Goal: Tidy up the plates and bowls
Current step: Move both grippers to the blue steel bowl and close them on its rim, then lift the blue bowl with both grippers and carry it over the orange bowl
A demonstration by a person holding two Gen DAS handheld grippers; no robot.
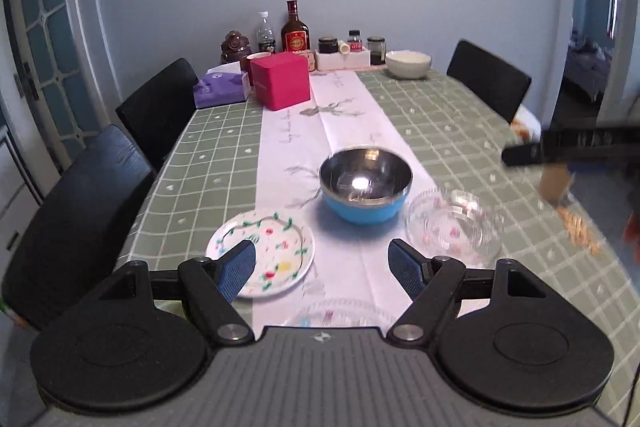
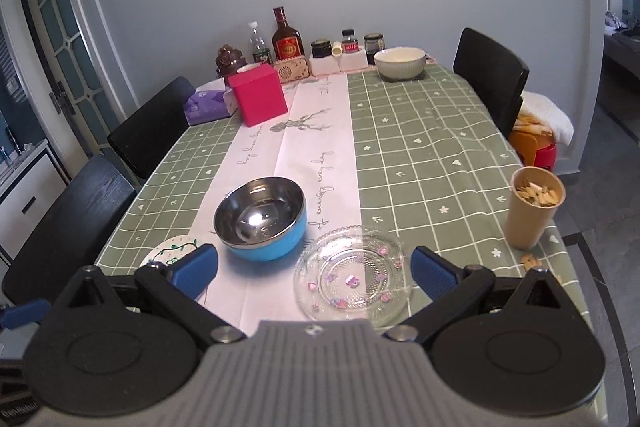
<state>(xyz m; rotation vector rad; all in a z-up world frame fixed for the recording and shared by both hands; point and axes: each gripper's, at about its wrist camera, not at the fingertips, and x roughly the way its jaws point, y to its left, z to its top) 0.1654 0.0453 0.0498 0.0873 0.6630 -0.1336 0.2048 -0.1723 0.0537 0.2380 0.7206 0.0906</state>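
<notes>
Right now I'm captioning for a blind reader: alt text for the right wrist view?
An open hand-held gripper hovers over a clear glass plate on a green checked tablecloth, beside a blue steel-lined bowl; a white bowl sits at the far end.

1. The right gripper (image 2: pixel 314 269) hangs over the table's near edge, jaws wide apart, nothing between them
2. A clear glass plate (image 2: pixel 352 277) lies just beside a blue bowl (image 2: pixel 262 219)
3. A tan cup (image 2: pixel 534 207) stands near the right table edge (image 2: pixel 568 251)
</notes>
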